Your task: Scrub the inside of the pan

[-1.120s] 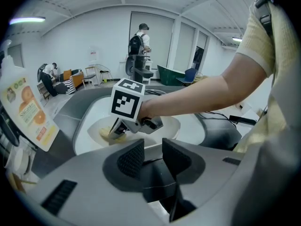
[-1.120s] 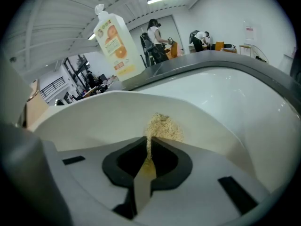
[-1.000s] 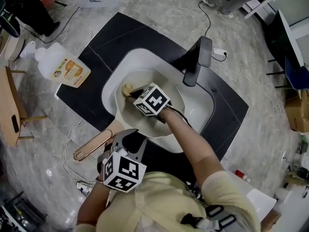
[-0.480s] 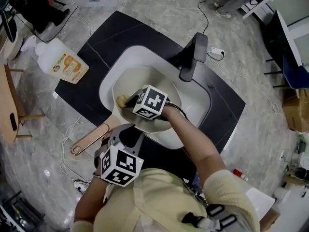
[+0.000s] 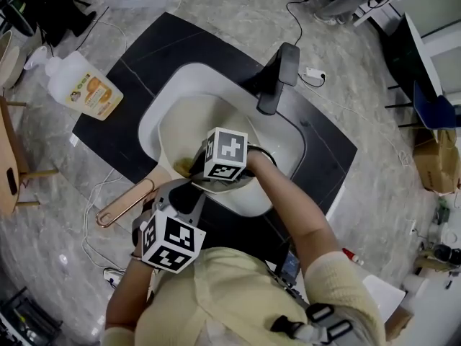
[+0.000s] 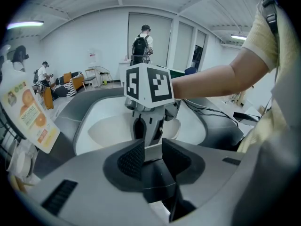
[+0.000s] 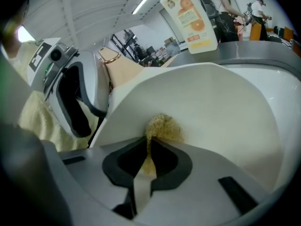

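One pan [image 5: 189, 125], cream-white inside, with one copper-coloured loop handle [image 5: 122, 202], lying in the white sink [image 5: 288, 150] of the black counter [image 5: 137, 56], handle out over the sink's near-left rim. Left hand-held gripper [image 6: 151, 157] clenched on the pan's rim beside the handle. Right hand-held gripper [image 7: 148, 157] clamped on one yellow scrubber [image 7: 163, 127], pressed to the pan's inner wall. One orange-labelled bottle [image 5: 83, 85] beside the counter's left edge; one black tap [image 5: 277, 78] at the sink's far rim.

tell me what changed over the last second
The right gripper, shut on the sponge, slid it across the pan toward the handle side, nearer the person. The left gripper stays clamped on the pan handle; the soap bottle stays put.
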Demonstrator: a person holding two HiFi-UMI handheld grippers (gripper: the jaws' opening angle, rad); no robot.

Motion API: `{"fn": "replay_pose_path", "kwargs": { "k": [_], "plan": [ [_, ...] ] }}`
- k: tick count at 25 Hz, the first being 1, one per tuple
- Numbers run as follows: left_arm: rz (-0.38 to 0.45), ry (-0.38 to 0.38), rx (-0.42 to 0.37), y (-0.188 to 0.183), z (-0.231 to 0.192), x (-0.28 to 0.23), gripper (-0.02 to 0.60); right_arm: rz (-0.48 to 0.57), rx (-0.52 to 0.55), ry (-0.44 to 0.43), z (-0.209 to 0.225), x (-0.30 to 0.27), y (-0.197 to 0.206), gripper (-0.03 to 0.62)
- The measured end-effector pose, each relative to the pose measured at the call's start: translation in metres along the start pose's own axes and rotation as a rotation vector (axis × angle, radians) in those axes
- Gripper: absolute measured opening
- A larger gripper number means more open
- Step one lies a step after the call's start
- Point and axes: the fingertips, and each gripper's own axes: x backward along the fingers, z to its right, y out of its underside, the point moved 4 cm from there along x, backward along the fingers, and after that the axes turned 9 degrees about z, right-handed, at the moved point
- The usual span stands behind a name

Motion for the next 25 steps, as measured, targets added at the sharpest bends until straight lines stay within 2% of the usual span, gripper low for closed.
{"fn": "replay_pose_path", "kwargs": {
  "k": [7,13,16,21,25],
  "plan": [
    [-0.004,-0.005,-0.013,-0.001,0.004,-0.001,0.12,-0.166,-0.022,-0.071,-0.017,0.011,0.031,0.038],
    [0.0,-0.01,-0.012,0.0,0.004,-0.002,0.12,-0.283,-0.054,-0.083,-0.021,0.021,0.055,0.038],
    [0.005,-0.012,-0.005,0.0,0.004,-0.001,0.119,-0.367,-0.065,-0.051,-0.019,0.028,0.068,0.038],
    [0.017,-0.015,0.016,0.0,0.003,-0.002,0.117,-0.563,-0.061,0.073,-0.002,0.039,0.094,0.038],
    [0.023,-0.015,0.027,-0.001,0.004,-0.001,0.113,-0.612,-0.076,0.126,0.008,0.042,0.102,0.038]
  ]
}}
